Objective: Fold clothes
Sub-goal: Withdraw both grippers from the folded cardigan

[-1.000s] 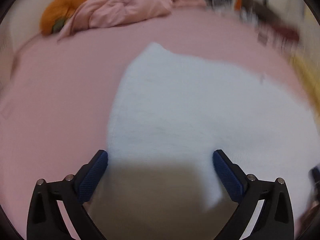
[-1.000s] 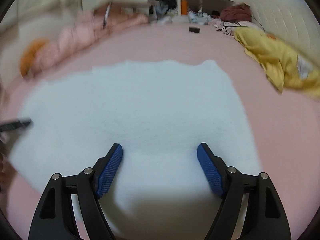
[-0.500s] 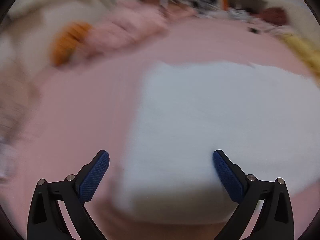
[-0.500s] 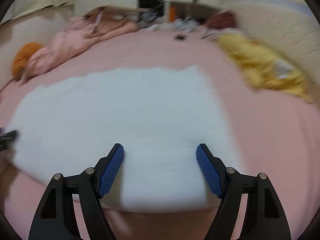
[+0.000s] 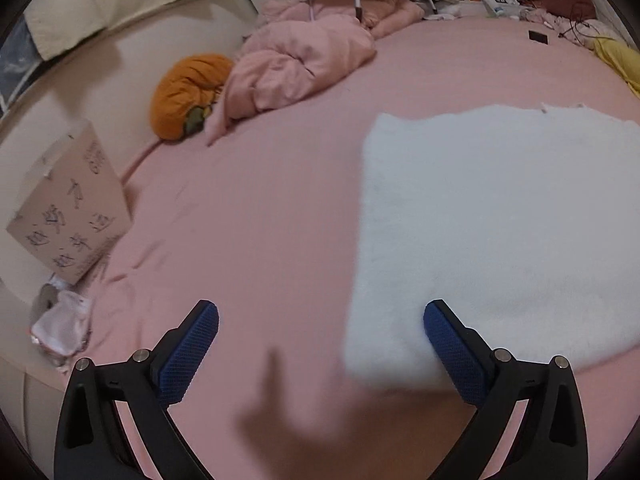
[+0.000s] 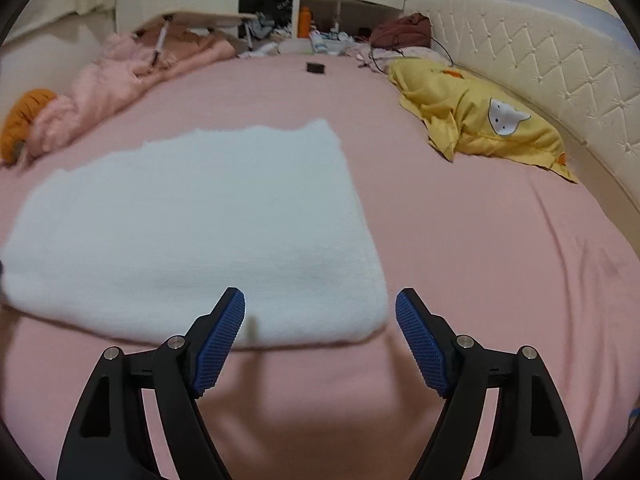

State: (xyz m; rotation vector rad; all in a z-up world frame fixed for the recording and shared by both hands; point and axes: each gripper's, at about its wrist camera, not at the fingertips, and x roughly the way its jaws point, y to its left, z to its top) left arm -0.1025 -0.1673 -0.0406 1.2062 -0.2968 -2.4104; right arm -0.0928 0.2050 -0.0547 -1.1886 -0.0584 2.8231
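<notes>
A white fluffy cloth (image 5: 492,224) lies flat on the pink bed (image 5: 260,216), folded into a rough rectangle. It also shows in the right wrist view (image 6: 192,232). My left gripper (image 5: 320,332) is open and empty, hovering at the cloth's near left corner. My right gripper (image 6: 320,316) is open and empty, hovering at the cloth's near right corner. Neither touches the cloth.
A pink duvet (image 5: 300,64) and an orange cushion (image 5: 184,96) lie at the far left. A cardboard box (image 5: 72,208) stands off the bed's left edge. A yellow garment (image 6: 480,120) lies by the padded headboard (image 6: 540,68). A small black object (image 6: 316,67) sits far back.
Both grippers have pulled back from over the cloth toward its near edge, the left shifting left and the right shifting right. Both stay open. The cloth lies still.
</notes>
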